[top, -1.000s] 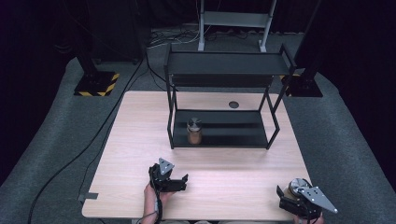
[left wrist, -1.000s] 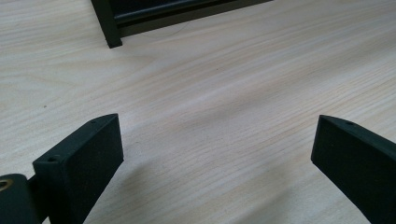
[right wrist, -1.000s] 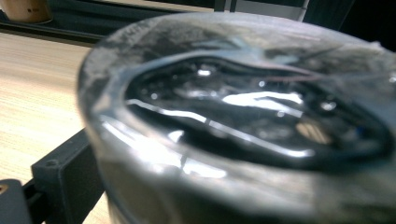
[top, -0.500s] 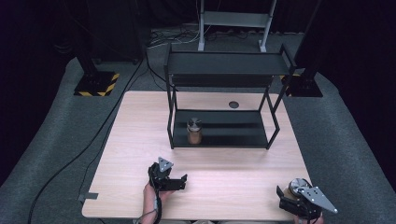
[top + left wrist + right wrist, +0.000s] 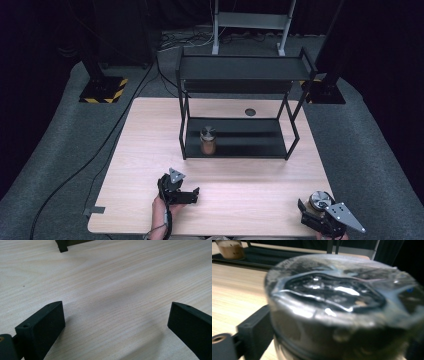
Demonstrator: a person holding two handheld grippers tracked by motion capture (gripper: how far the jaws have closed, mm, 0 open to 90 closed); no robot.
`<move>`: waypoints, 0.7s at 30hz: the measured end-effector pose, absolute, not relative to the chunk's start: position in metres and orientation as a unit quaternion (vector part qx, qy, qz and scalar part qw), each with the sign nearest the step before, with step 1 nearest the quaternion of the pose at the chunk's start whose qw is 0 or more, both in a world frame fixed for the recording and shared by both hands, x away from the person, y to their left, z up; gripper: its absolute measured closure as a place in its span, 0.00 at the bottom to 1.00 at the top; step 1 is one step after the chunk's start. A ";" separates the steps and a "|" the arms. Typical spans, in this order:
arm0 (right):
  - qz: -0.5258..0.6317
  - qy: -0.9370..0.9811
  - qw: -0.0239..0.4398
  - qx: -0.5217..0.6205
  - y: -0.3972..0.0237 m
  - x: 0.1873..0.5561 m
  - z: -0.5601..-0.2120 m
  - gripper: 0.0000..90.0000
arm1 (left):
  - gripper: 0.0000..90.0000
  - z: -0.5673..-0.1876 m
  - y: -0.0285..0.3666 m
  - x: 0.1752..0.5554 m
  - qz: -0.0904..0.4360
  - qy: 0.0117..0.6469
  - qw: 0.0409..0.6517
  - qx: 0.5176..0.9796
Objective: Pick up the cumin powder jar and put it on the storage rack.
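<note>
The right gripper (image 5: 311,214) brackets the jar (image 5: 319,200) at the table (image 5: 150,150) corner.

A black shelf rack (image 5: 240,75) (brown jar (image 5: 208,141) inside) on the table (image 5: 145,150).

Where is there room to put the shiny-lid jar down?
Bare table lies between the left gripper and the jar in the right gripper. The rack's bottom shelf is bare right of the brown jar.

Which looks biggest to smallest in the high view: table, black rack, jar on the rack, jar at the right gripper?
1. table
2. black rack
3. The jar on the rack and the jar at the right gripper look alike; unranked.
</note>
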State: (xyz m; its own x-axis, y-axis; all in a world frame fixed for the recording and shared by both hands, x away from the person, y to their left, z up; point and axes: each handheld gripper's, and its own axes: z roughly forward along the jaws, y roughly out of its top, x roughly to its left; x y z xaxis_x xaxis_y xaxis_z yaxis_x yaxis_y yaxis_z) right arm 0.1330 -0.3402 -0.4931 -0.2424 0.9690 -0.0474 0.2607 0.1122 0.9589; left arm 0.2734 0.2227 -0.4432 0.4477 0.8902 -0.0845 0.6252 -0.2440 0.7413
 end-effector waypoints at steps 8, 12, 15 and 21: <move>0.489 0.636 0.378 0.461 -0.352 0.128 -0.500 0.26 | 0.01 -0.443 0.224 0.274 0.179 0.494 0.368 0.768; 0.498 0.633 0.380 0.454 -0.355 0.126 -0.503 0.32 | 0.01 -0.443 0.223 0.274 0.180 0.494 0.367 0.768; 0.506 0.629 0.375 0.456 -0.358 0.126 -0.504 0.33 | 0.01 -0.443 0.223 0.274 0.179 0.494 0.368 0.767; 0.501 0.632 0.374 0.457 -0.357 0.127 -0.502 0.34 | 0.01 -0.443 0.224 0.274 0.178 0.494 0.369 0.767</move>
